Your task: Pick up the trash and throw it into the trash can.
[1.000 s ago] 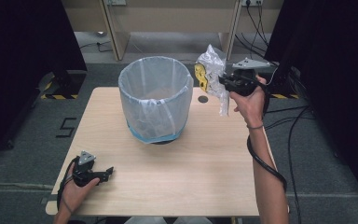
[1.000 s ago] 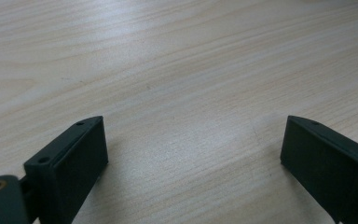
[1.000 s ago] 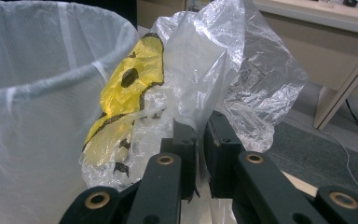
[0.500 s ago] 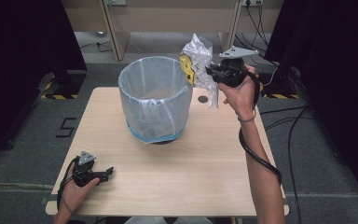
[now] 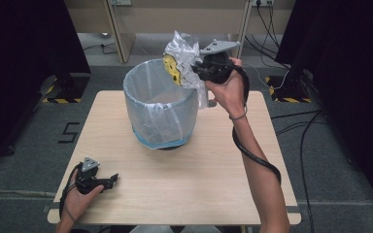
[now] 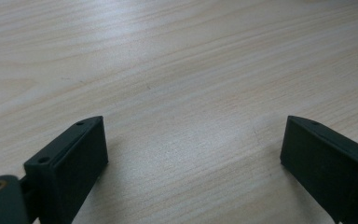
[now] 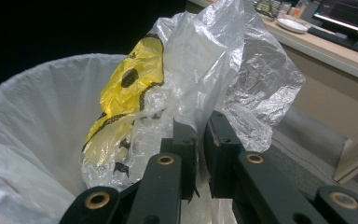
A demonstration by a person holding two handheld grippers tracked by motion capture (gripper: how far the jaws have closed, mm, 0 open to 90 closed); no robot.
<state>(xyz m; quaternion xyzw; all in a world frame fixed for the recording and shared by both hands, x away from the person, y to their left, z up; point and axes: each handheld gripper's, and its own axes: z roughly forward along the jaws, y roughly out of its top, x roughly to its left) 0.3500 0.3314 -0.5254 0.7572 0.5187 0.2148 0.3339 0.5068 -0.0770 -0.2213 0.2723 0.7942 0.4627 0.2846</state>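
Note:
A crumpled clear plastic bag point(image 5: 180, 54) with a yellow and black print point(image 7: 126, 93) hangs in the air over the far right rim of a bin point(image 5: 159, 108) lined with a pale bag. My right gripper point(image 5: 198, 69) is shut on the plastic bag point(image 7: 223, 79), its jaws pinching the film. The bin's liner point(image 7: 32, 140) spreads below and to the left in the right gripper view. My left gripper point(image 5: 110, 180) rests open near the table's front left corner, and its fingers point(image 6: 72, 163) stand wide apart over bare wood.
The light wooden table point(image 5: 209, 179) has free room in front of and to the right of the bin. A black cable point(image 5: 252, 155) trails along the right forearm. Dark curtains flank both sides, and desk legs stand beyond the far edge.
My right gripper has carried the plastic bag up and to the left, from beside the bin to above its far right rim. The left gripper has stayed put.

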